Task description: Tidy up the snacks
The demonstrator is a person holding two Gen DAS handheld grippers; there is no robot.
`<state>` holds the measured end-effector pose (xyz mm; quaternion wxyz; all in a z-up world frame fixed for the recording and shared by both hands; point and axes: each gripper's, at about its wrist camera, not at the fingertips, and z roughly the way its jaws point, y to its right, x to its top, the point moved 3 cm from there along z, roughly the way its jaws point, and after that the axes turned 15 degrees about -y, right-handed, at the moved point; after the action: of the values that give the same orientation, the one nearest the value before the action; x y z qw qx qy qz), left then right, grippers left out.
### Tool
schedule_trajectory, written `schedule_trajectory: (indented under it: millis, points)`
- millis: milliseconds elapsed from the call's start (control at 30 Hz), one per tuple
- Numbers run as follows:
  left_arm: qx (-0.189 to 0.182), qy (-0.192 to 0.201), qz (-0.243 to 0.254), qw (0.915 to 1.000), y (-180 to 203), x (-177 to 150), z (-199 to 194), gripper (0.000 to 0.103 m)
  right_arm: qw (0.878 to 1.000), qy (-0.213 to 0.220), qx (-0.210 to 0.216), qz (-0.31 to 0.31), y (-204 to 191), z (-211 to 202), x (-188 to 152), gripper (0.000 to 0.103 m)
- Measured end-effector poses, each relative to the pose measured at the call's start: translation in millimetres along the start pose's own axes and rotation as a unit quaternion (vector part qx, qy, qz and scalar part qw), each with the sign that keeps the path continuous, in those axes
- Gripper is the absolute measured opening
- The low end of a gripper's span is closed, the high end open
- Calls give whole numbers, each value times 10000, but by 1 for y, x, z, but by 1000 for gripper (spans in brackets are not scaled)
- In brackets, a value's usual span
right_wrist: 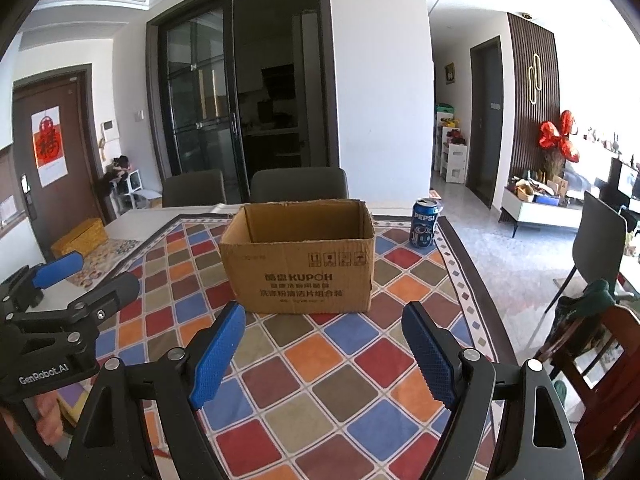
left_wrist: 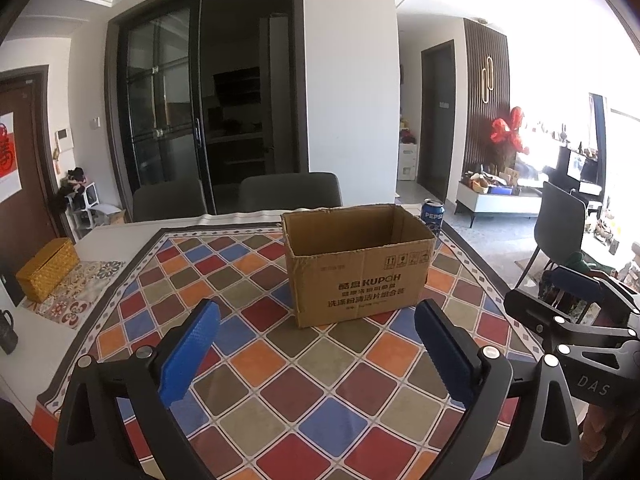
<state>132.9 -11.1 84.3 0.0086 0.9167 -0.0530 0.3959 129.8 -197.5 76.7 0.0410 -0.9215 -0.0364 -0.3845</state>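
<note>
Both jaws spread, empty. Left gripper (left_wrist: 316, 354) and right gripper (right_wrist: 324, 356) hovering before open brown cardboard box (right_wrist: 300, 264), twelve o'clock, likely for loading; blue Pepsi can (right_wrist: 424, 224) waiting at one o'clock.

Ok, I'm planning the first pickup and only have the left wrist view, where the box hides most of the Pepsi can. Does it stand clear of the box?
Observer: Yes. In the right wrist view the Pepsi can stands upright on the tablecloth, apart from the cardboard box, off its right rear corner.
Operator: And the right gripper? I only catch its edge.
Observer: The right gripper is open, with nothing between its jaws.
Operator: Anything to its right?
Observer: A wooden chair stands close by the table's right edge.
</note>
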Motion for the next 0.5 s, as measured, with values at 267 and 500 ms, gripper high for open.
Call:
schedule_trajectory:
  millis: [267,500]
  points:
    - [-34,89,-51,9999,-1,-1,0,103,10000,-35,3,-19,-1,0,-1,81]
    - [-5,88,-51,9999,0,-1,2,103,10000,-46,10,-14,-1,2,-1,81]
